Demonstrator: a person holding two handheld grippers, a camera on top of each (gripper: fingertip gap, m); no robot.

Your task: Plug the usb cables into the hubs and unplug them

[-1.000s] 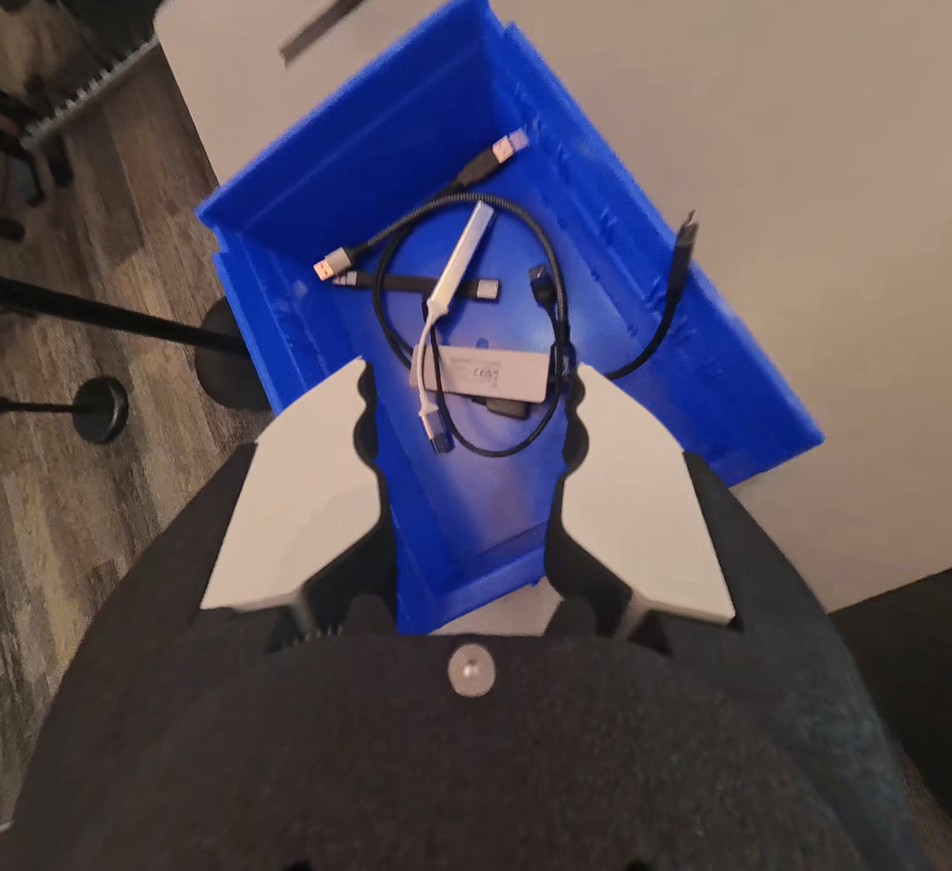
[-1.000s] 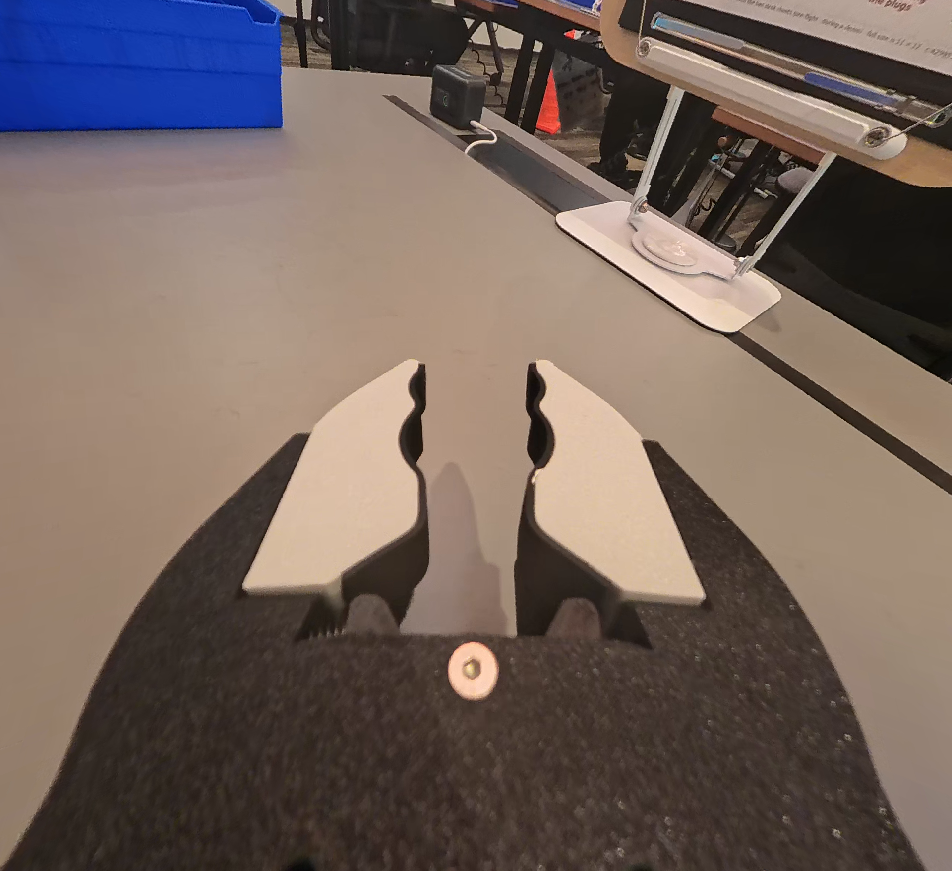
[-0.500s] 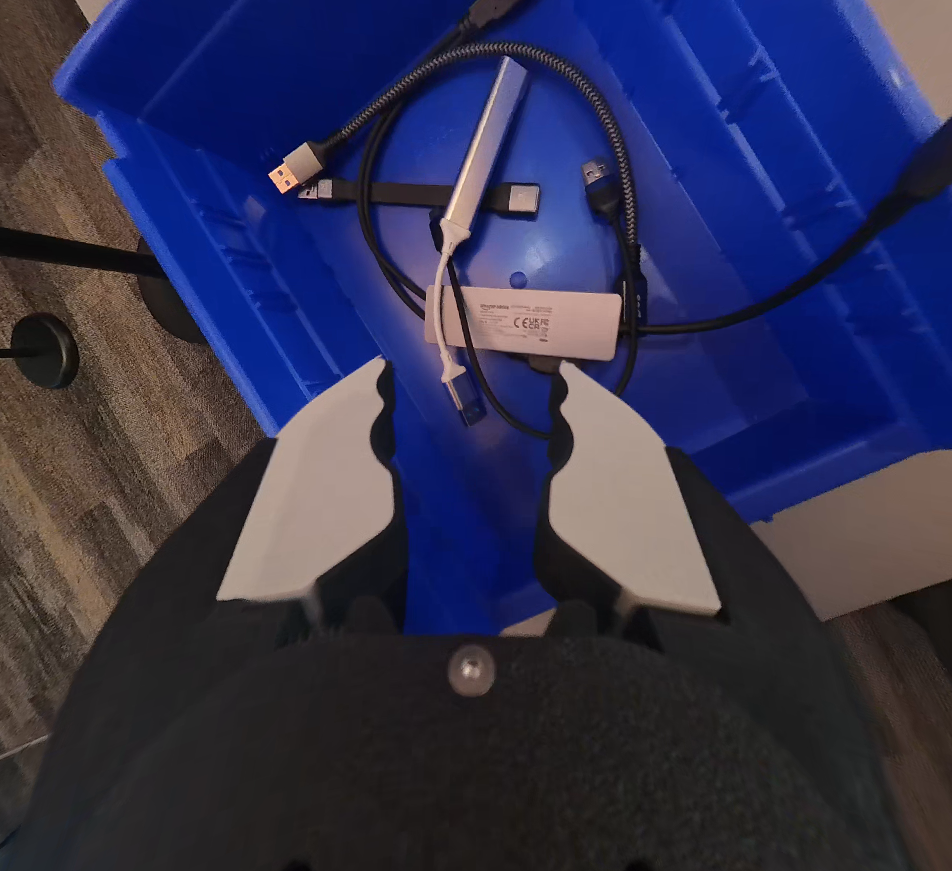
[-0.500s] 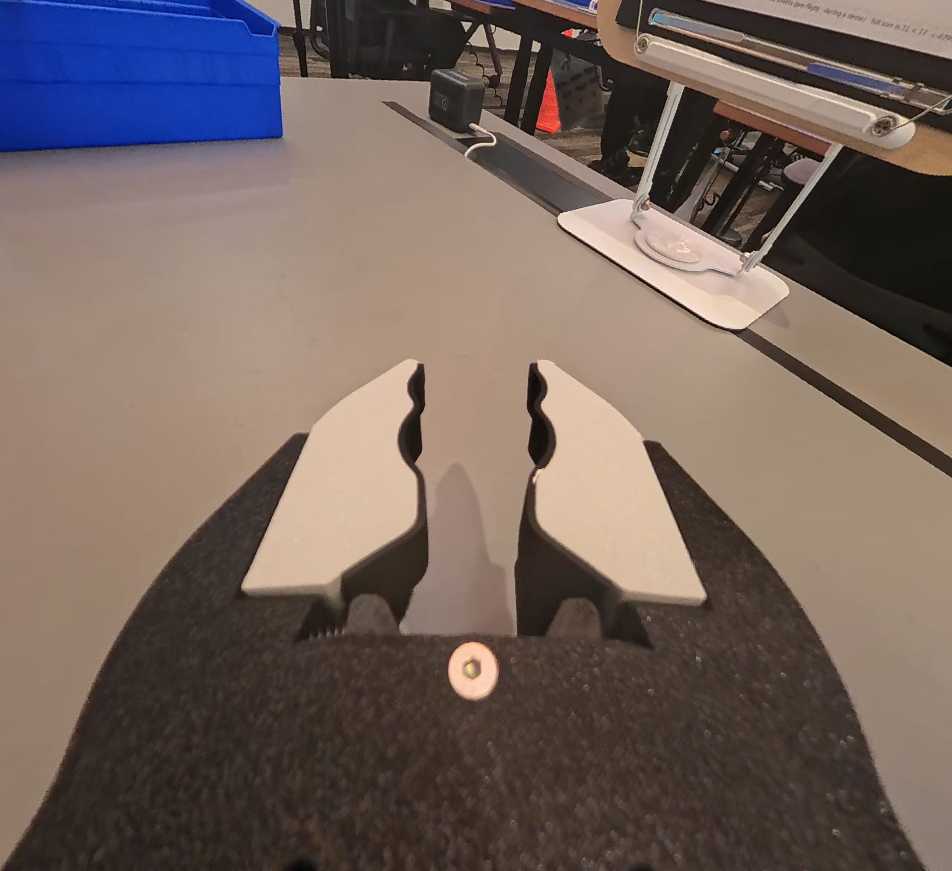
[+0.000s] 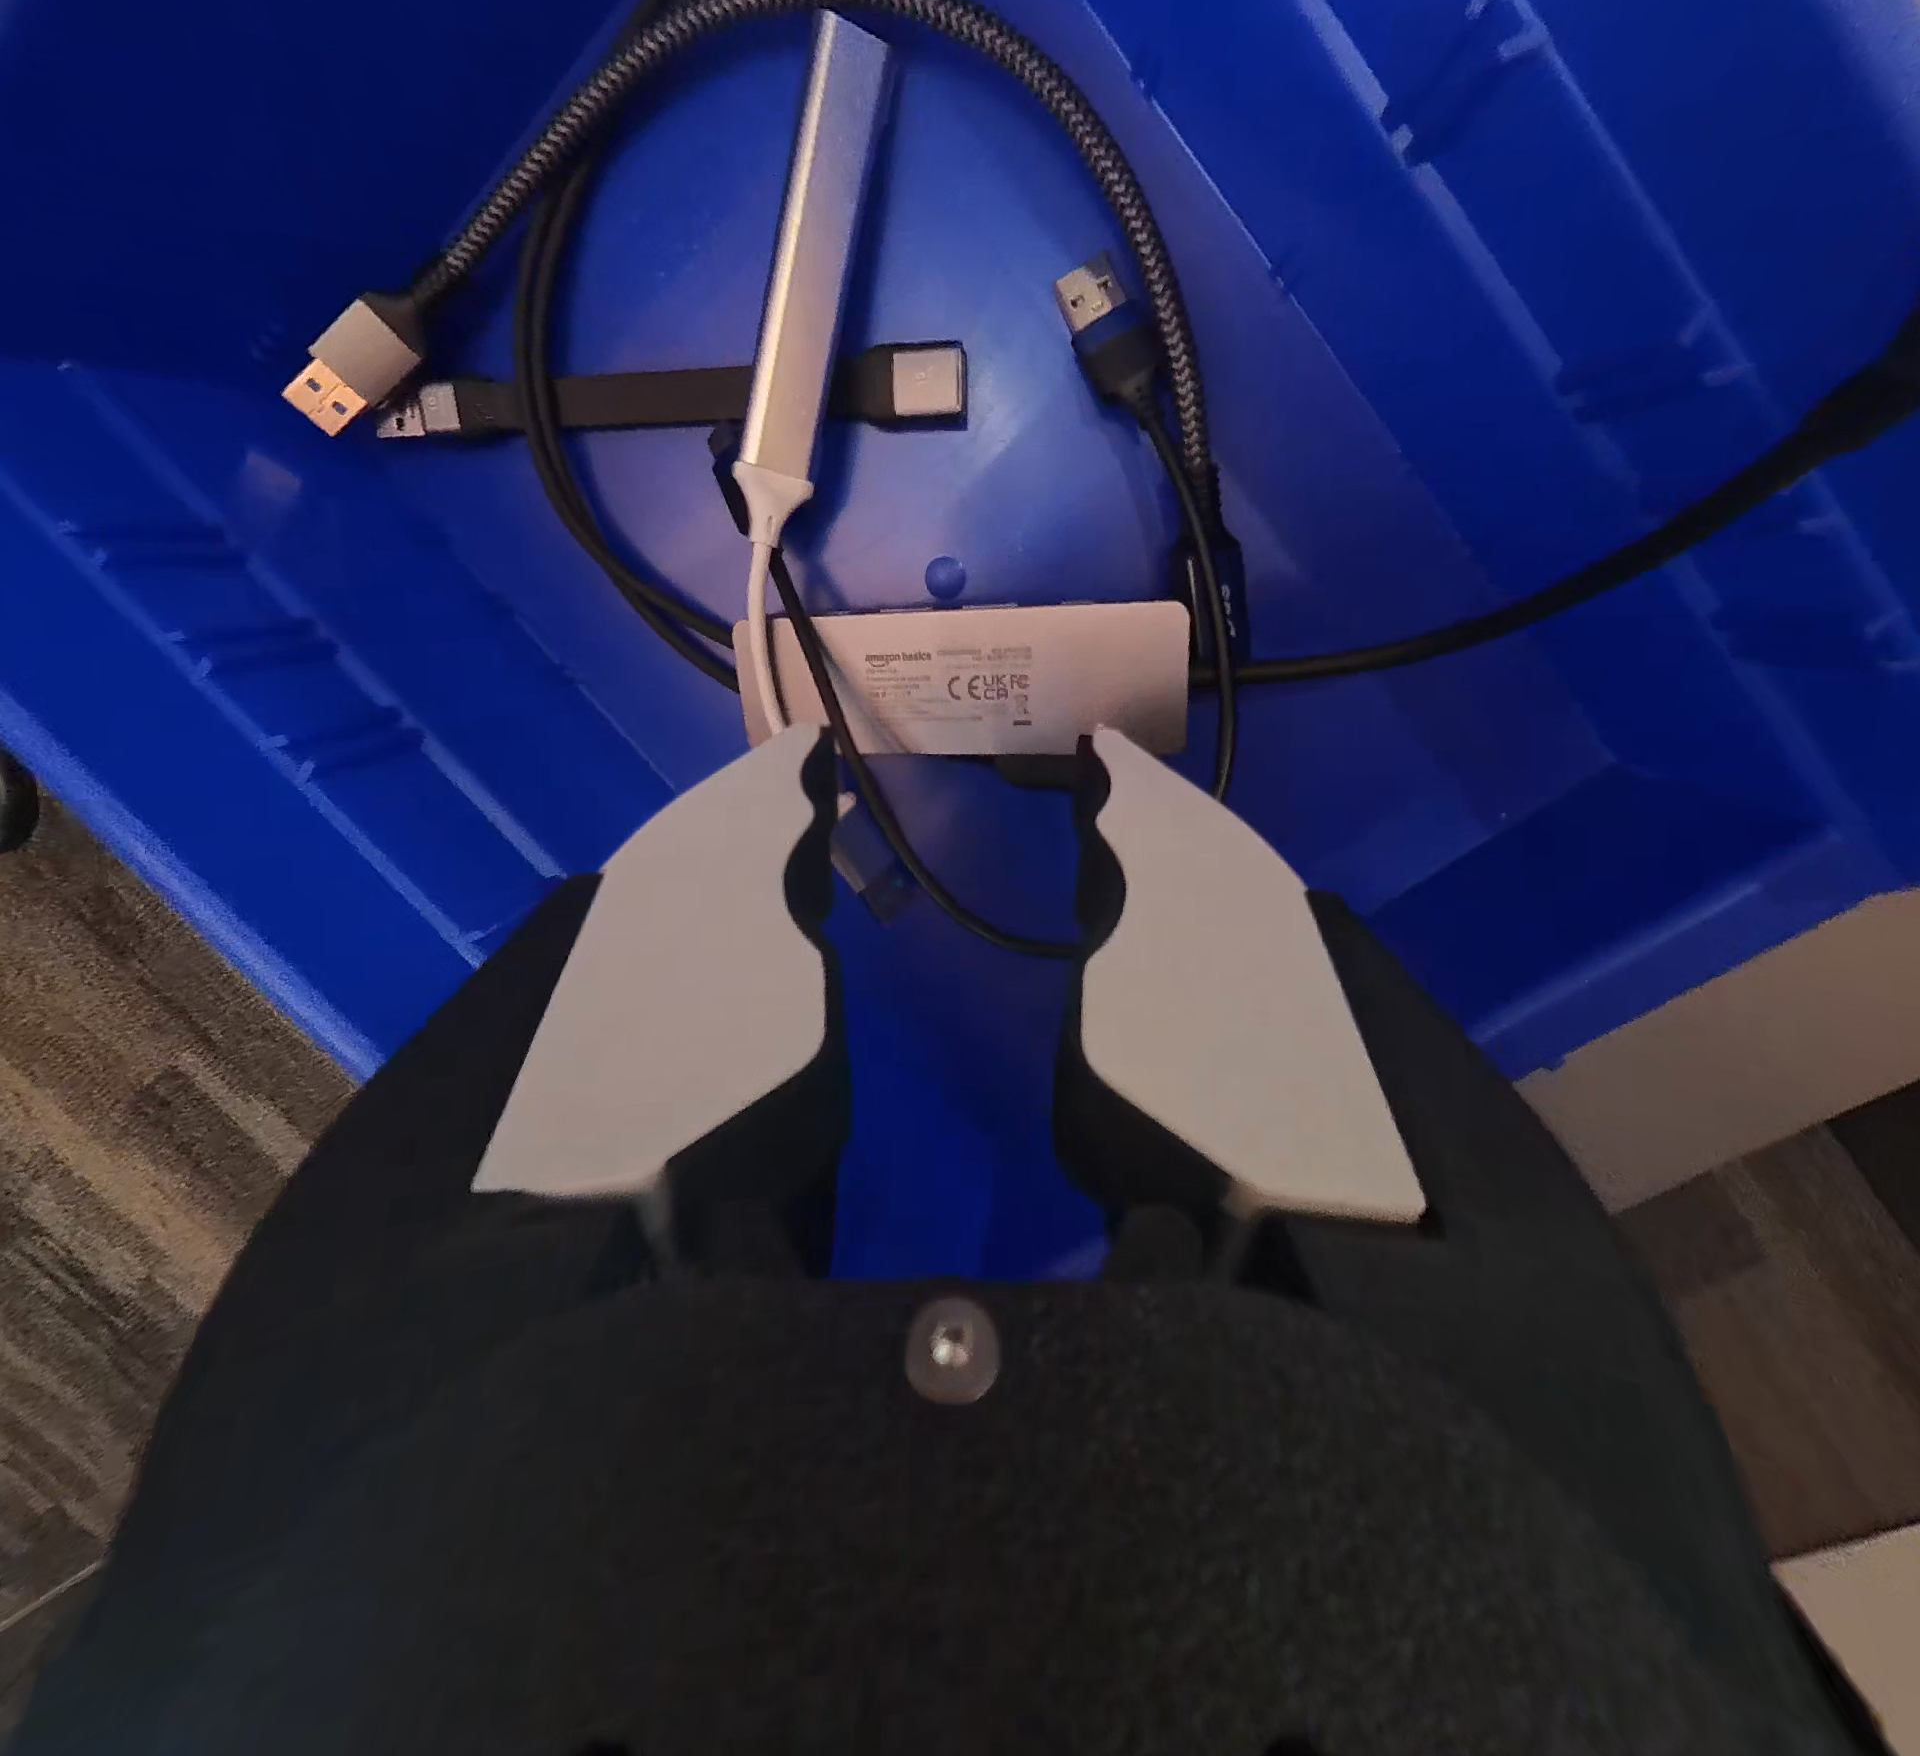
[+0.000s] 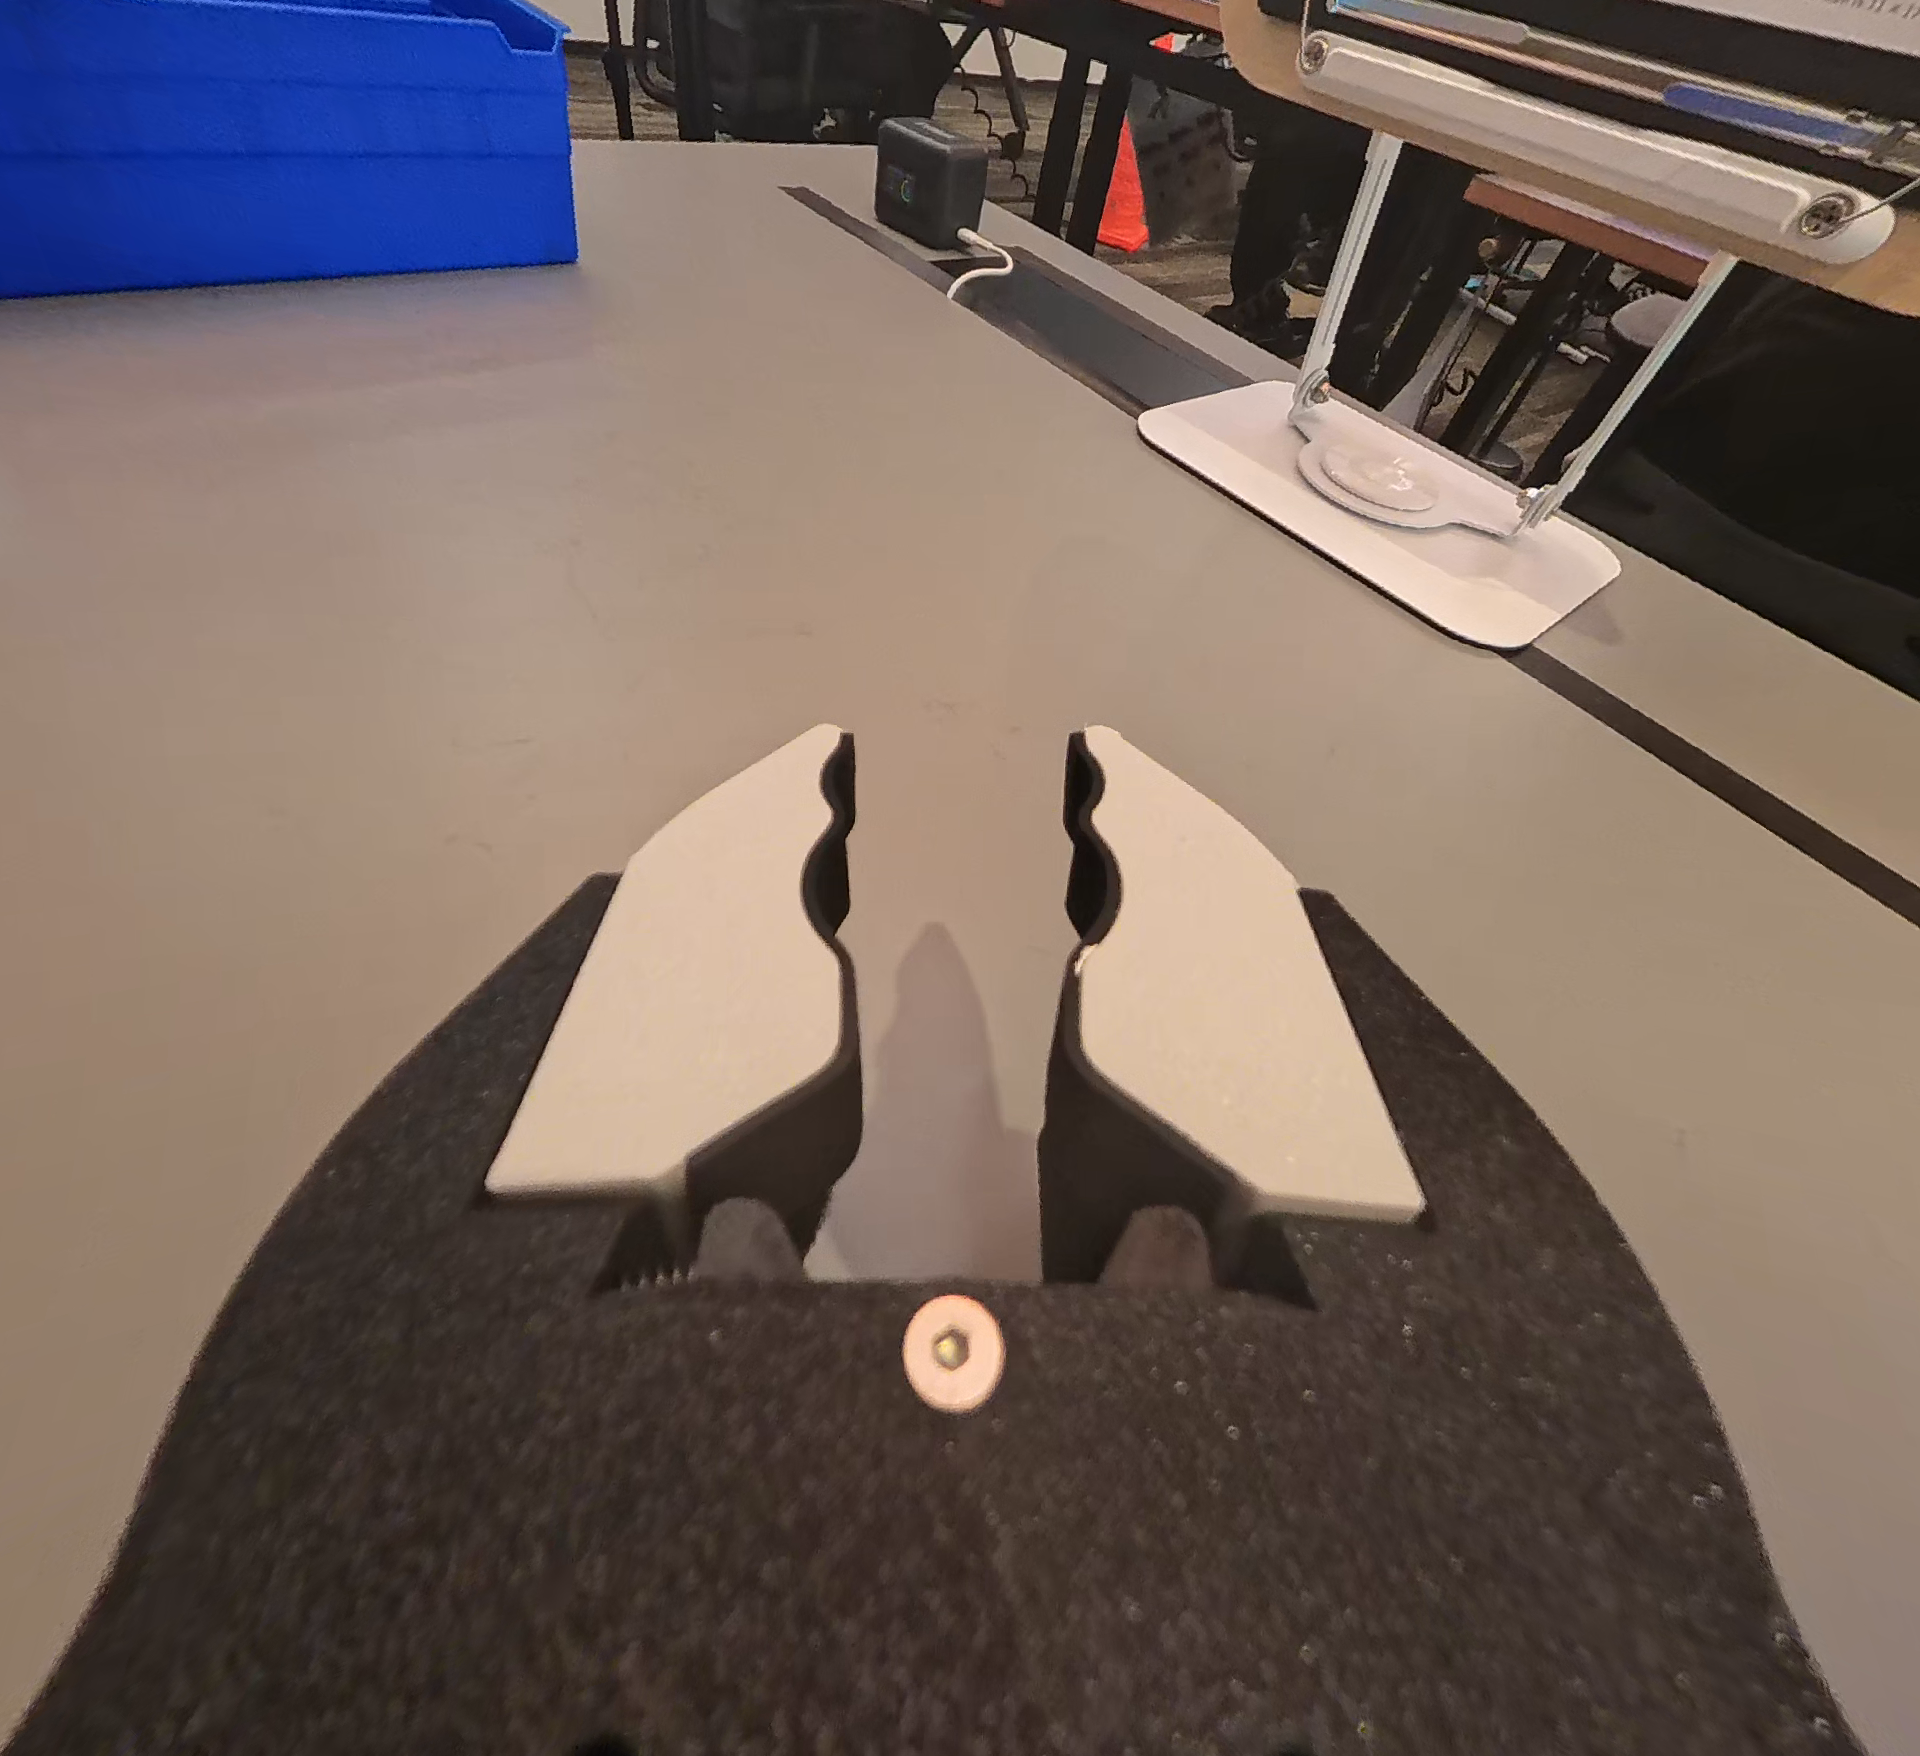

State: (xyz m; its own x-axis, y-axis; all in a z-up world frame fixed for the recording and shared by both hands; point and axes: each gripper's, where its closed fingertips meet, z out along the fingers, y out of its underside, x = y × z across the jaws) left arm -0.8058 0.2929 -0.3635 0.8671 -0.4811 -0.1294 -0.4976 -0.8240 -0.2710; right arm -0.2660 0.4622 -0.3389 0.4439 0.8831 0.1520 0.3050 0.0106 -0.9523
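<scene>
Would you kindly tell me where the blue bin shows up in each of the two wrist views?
Left wrist view: the blue bin fills the upper picture, seen from above, its floor strewn with hubs and cables.
Right wrist view: the blue bin sits at far upper left, seen from the side.
Shared landmark: the grey table, a sliver at lower right of the left view.

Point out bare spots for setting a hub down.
The grey table is bare between the blue bin, the white stand base and the right gripper. The bin's floor is crowded with cables and hubs.
</scene>
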